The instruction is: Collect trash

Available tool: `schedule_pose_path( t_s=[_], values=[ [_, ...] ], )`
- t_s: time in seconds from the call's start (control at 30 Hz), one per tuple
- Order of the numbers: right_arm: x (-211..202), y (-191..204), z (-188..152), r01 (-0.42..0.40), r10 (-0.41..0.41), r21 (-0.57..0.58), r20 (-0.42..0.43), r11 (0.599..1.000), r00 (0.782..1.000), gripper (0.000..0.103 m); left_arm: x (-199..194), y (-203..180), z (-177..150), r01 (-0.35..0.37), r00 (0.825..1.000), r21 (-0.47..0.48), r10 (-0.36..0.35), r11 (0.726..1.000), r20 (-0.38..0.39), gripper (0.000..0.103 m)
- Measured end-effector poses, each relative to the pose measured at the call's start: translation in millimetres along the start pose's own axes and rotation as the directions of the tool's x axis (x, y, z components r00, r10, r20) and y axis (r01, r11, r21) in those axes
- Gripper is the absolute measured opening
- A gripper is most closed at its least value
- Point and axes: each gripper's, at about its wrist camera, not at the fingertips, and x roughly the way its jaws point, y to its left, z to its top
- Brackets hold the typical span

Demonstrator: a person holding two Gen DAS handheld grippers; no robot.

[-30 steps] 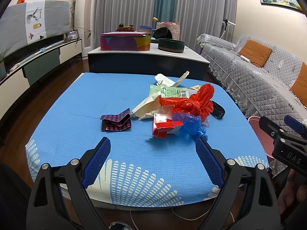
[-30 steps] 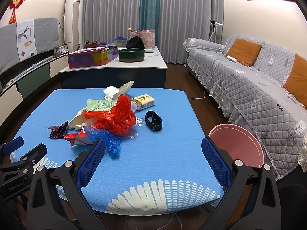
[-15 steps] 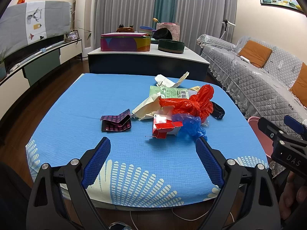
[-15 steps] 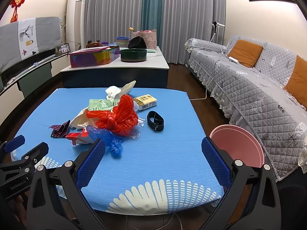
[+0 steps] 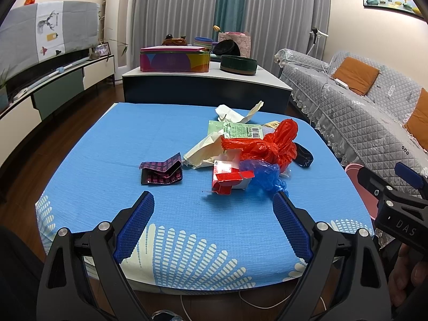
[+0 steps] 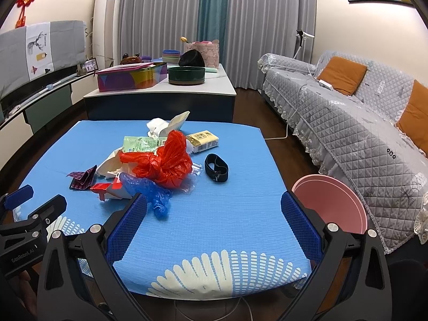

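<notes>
both my left gripper [image 5: 213, 226] and right gripper [image 6: 213, 224] hang wide open and empty; red bag [image 6: 163, 161] looks light, soft, slippery, best pinched at its bunched middle.

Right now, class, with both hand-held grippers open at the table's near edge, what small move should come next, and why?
Probably ease the right hand-held gripper forward and slightly left to the blue plastic bag: it is the nearest litter, nothing is held, and the pink bin waits on that side.
</notes>
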Motion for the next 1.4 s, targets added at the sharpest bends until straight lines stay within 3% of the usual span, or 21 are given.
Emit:
schedule_pose_path(
  t_s=[0.17,0.33,0.67,1.0,1.23,1.4],
  values=[
    [0.1,-0.1,-0.8,-0.003,0.003,-0.001,0.002,1.000,1.000,0.097,-0.1,-0.1,0.4,0.000,1.000,-0.003,0.000,1.000,-0.001,0.087],
    [1.5,-0.8,0.4,-0.012,0.012,0.008,-0.001,1.000,1.000,0.090,-0.3,-1.2,1.1,-0.002,1.000,-0.005,0.002,1.000,0.001,0.086],
    [16.0,-7.2,8.3,-0.067,0.068,0.061,-0.007,0.996,0.998,0.058,15.7,6.4,7.2,-0.049,0.999,-0.061,0.049,0.997,-0.010,0.072],
    [71.3,-15.0,20.5,-0.052,0.057,0.091,-0.050,0.994,0.997,0.051,44.5,15.8,13.1,-0.107,0.994,-0.103,0.105,0.989,-0.023,0.059],
    [108.3,-16.8,21.2,-0.042,0.052,0.098,-0.098,0.994,0.994,0.051,66.5,38.5,22.5,-0.190,0.982,-0.156,0.189,0.969,-0.019,0.057],
    [139.0,-18.1,23.1,-0.031,0.042,0.076,-0.138,0.997,0.990,0.052,88.8,61.6,26.3,-0.239,0.971,-0.204,0.230,0.949,-0.066,0.057]
  ],
)
